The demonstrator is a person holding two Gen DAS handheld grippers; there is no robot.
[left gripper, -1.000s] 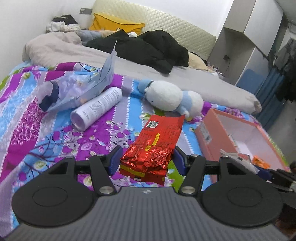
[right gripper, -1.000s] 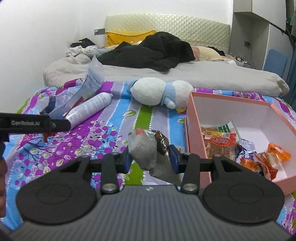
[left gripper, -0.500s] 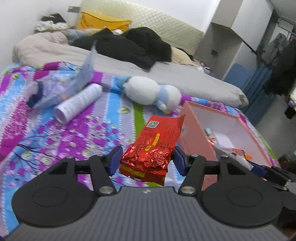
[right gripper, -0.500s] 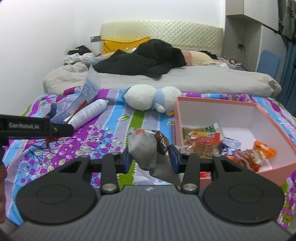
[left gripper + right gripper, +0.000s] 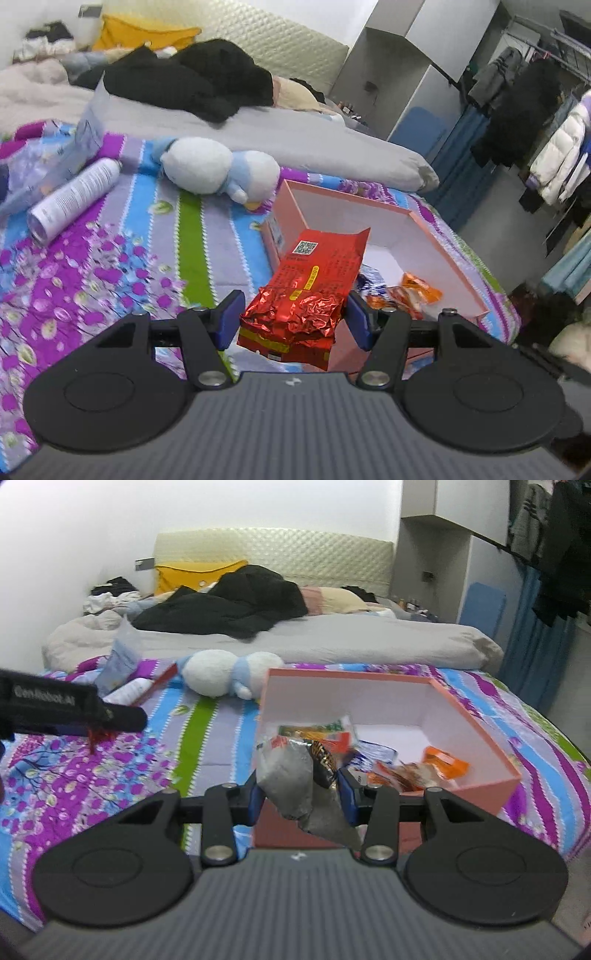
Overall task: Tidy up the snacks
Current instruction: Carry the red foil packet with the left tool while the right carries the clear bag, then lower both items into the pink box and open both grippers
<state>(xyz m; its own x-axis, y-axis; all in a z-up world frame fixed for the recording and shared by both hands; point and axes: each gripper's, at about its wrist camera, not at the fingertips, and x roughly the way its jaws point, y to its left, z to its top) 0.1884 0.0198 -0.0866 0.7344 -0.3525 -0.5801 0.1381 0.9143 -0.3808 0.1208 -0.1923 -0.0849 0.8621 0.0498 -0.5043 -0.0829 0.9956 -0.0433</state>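
Left gripper: my left gripper (image 5: 293, 319) is clamped on a red foil packet (image 5: 306, 295), both blue pads pressed into its crumpled lower half.
Left pose: I hold it tipped downward, with the packet lifted clear of the bedspread (image 5: 110, 266) and standing upright at the near corner of the pink box (image 5: 288, 199).
Right gripper: my right gripper (image 5: 301, 797) is closed on a grey crinkled snack bag (image 5: 295, 786), pinched between the pads, its lower tip hanging below them.
Right pose: I point it down and forward, the bag in front of the box's near wall (image 5: 280, 830).
Box contents: loose snack packets (image 5: 406, 768) lie inside, towards the near side.
Left tool seen from right: its black body (image 5: 55, 710) juts in at the left edge.
Bed: a plush toy (image 5: 218, 170) and a white spray can (image 5: 74, 195) lie beyond, apart from the box.
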